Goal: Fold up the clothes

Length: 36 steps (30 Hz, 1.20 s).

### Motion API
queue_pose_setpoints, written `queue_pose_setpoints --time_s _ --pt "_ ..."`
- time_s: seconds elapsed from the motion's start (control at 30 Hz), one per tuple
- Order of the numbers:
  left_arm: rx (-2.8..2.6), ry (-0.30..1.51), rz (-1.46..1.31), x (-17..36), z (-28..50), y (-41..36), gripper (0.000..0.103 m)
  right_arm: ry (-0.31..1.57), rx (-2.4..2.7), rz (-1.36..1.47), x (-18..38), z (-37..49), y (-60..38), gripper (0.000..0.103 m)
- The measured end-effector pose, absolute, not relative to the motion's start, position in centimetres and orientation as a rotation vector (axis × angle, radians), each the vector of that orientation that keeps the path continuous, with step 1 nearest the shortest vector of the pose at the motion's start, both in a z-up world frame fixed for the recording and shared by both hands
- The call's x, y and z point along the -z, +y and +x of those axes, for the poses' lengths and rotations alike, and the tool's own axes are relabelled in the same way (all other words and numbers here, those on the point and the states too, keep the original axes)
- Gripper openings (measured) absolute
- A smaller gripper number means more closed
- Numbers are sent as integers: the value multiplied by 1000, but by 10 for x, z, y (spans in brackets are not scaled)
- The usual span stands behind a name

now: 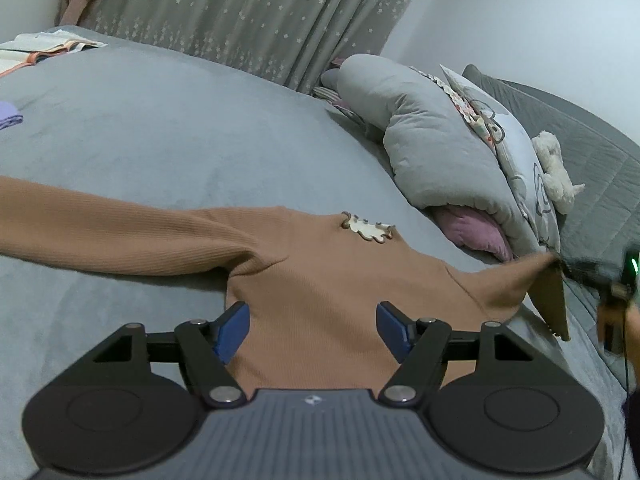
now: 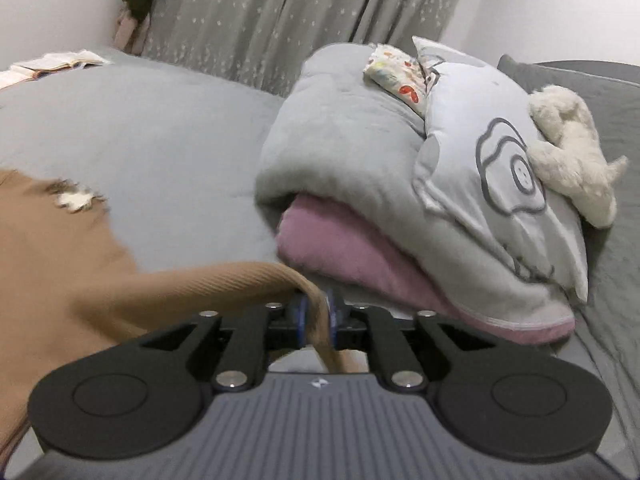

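Note:
A tan ribbed long-sleeved top [image 1: 320, 280] lies spread on the grey bed [image 1: 160, 128], with a white patch [image 1: 368, 229] on its chest. One sleeve [image 1: 100, 232] stretches flat to the left. My left gripper [image 1: 313, 330] hovers open over the top's lower body, blue pads wide apart. The other sleeve [image 2: 224, 280] is lifted off the bed, and my right gripper [image 2: 318, 316] is shut on its cuff. In the left wrist view that raised sleeve end [image 1: 536, 276] shows at the right, held by the other gripper.
A folded grey and pink quilt [image 2: 360, 184], a printed pillow [image 2: 500, 168] and a white plush toy [image 2: 572, 152] are piled at the bed's head. Star-patterned curtains [image 1: 260, 12] hang behind. Folded items [image 1: 44, 50] and a purple cloth [image 1: 10, 116] lie at the far left.

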State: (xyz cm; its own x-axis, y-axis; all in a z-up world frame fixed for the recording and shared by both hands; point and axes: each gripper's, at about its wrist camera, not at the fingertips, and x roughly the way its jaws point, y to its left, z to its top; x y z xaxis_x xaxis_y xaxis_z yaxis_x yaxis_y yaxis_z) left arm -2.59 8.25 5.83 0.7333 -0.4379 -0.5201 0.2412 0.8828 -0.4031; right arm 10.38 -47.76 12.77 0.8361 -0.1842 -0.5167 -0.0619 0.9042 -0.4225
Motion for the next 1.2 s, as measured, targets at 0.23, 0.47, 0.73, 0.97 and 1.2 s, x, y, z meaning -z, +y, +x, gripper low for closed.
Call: queue_pose_setpoints --time_s 0.23,0.47,0.73,0.97,1.2 --pt "396 655 -282 -53 -27 74 70 523 213 -472 -122 113 -495 90" --pt "412 680 -269 -45 -26 64 70 585 325 -241 -100 73 -592 93" --pt "426 677 -279 -45 -26 61 70 500 -43 -422 -53 -4 -544 93" --pt "418 666 -268 -48 -27 59 70 596 -21 -539 -16 17 -495 1" --pt "339 659 -356 -51 -20 88 71 606 10 -290 -59 13 -516 4"
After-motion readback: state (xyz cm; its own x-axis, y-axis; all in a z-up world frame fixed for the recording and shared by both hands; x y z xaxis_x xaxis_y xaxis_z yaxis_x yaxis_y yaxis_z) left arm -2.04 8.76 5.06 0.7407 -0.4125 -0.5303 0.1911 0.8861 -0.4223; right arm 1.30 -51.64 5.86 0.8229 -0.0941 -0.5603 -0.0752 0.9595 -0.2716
